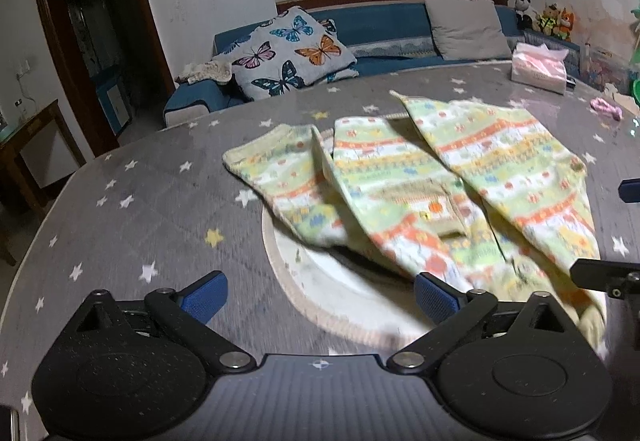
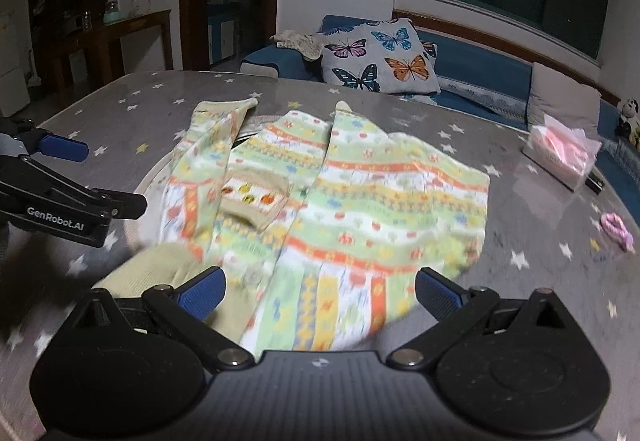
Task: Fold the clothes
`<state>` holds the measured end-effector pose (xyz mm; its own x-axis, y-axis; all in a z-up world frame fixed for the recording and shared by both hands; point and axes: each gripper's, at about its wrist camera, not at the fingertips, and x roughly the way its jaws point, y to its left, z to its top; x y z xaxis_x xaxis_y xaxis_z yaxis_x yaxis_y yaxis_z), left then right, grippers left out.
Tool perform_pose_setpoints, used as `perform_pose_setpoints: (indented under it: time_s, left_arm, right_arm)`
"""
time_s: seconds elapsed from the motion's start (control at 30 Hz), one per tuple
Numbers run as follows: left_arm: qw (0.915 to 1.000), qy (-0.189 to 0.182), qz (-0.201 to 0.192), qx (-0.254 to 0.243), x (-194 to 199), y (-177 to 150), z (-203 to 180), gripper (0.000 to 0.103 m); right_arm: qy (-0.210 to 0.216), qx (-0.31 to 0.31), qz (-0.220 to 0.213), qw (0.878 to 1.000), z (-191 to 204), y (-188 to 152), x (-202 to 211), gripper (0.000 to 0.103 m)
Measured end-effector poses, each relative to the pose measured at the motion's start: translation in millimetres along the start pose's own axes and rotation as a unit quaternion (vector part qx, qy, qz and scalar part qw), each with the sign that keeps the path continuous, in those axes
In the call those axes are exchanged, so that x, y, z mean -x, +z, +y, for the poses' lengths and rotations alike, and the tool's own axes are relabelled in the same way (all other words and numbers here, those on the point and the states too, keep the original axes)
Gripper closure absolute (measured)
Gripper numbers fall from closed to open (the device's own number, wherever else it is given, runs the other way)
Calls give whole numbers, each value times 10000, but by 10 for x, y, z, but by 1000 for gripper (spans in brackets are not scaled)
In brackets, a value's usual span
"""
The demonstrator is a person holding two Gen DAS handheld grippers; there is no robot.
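While the green-and-orange patterned knit garment (image 2: 320,209) lies rumpled on the grey star-print desk (image 1: 140,209), both tools — left tool (image 1: 320,293), right tool (image 2: 320,293) — gape wide, holding nothing.

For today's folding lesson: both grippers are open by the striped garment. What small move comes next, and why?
Probably lower the right gripper onto the garment's near hem and close. Both grippers are open, holding nothing, and the garment lies only partly folded on the table.
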<state>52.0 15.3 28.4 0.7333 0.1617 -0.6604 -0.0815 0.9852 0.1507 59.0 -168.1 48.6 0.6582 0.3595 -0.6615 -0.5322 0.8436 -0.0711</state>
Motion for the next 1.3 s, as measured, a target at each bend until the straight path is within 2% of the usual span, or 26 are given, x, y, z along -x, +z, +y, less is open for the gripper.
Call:
perform_pose_setpoints:
  time_s: [0.27, 0.37, 0.6, 0.77, 0.8, 0.87, 0.9, 0.93, 0.97, 1.0, 1.03, 1.07, 1.1, 1.2, 1.3]
  left_arm:
    - [9995, 44, -19, 319, -306, 355, 184, 26]
    - [9990, -13, -8, 453, -431, 493, 248, 30]
    - [9981, -197, 49, 584, -727, 781, 273, 29]
    - [9980, -104, 252, 569, -1064, 973, 257, 29]
    - [9979, -69, 305, 563, -1136, 1001, 252, 29]
    - [9978, -12, 399, 532, -1271, 1049, 238, 30]
    - [9976, 16, 458, 523, -1335, 1061, 232, 30]
    - [9973, 46, 521, 519, -1400, 1073, 227, 34]
    - [9968, 41, 596, 536, -1465, 1074, 244, 50]
    - [9959, 22, 687, 585, -1520, 1071, 262, 66]
    - [9945, -27, 789, 690, -1577, 1063, 298, 71]
    - [9933, -99, 836, 788, -1607, 1049, 333, 82]
    - [9928, -137, 825, 857, -1599, 1032, 365, 89]
    - [9917, -210, 733, 1031, -1530, 984, 452, 98]
    - [9911, -194, 560, 1194, -1363, 937, 557, 100]
  right_arm:
    - [50, -152, 37, 9999, -230, 493, -513, 14]
    - [8, -173, 4, 9998, -299, 696, -729, 19]
    - [-118, -148, -64, 9998, -368, 1120, -1263, 23]
    - [-305, -92, 18, 9995, -372, 1285, -1687, 31]
    - [-322, -94, 50, 9994, -378, 1303, -1765, 33]
    - [-376, -82, 126, 9992, -392, 1326, -1894, 49]
    - [-374, -84, 144, 9992, -400, 1327, -1918, 54]
    - [-388, -99, 157, 9991, -419, 1324, -1925, 62]
    - [-401, -114, 169, 9990, -437, 1321, -1932, 71]
    - [-417, -125, 170, 9989, -457, 1317, -1929, 76]
    - [-437, -128, 132, 9989, -481, 1306, -1892, 85]
    - [-459, -156, 86, 9988, -519, 1293, -1835, 93]
    - [-501, -233, 31, 9985, -583, 1264, -1742, 96]
    - [-629, -462, -132, 9969, -773, 1176, -1466, 98]
    - [-755, -691, -296, 9943, -962, 1089, -1190, 99]
